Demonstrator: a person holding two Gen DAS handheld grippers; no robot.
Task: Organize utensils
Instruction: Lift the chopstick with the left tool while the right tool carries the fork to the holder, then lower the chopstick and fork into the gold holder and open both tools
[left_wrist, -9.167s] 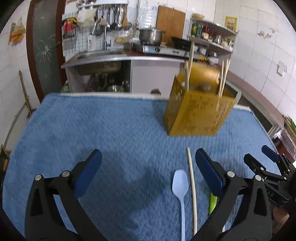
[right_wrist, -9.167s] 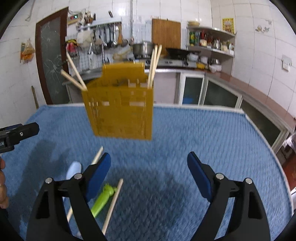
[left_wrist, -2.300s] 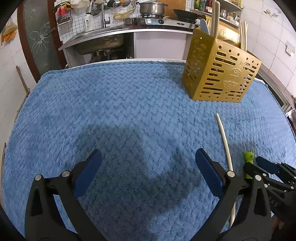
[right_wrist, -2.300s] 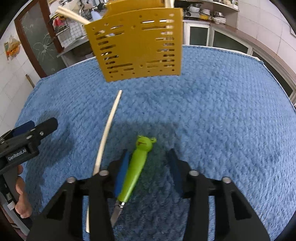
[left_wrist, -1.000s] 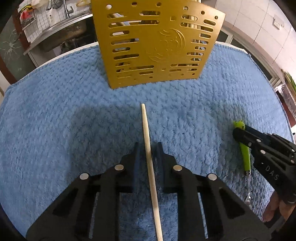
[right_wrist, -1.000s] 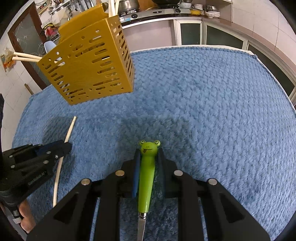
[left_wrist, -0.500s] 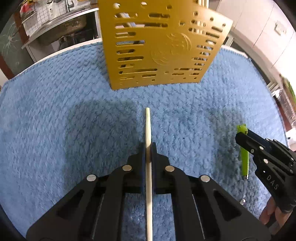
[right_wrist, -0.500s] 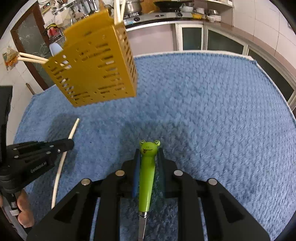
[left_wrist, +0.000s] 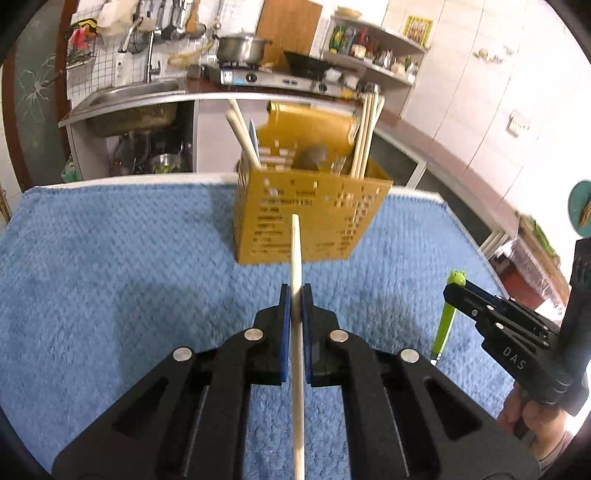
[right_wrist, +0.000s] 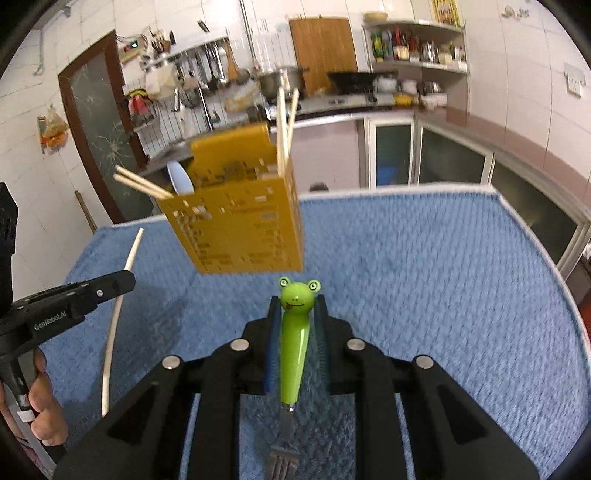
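Left wrist view: yellow holder (left_wrist: 310, 218) on the blue mat (left_wrist: 110, 277) holds chopsticks (left_wrist: 364, 136) and a spoon. Left gripper (left_wrist: 295, 314) clamps a chopstick (left_wrist: 297, 258); right gripper (right_wrist: 295, 325) clamps a green fork (right_wrist: 293, 332). Mat is free around.

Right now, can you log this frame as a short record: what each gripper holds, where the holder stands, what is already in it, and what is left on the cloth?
left gripper: shut on chopstick, lifted off the cloth
right gripper: shut on frog-handled fork, tines toward the camera
utensil holder: yellow, perforated, upright on blue cloth
already in holder: several chopsticks, a pale spoon
left on cloth: no loose utensil visible
task state: two utensils held, not yet in the holder
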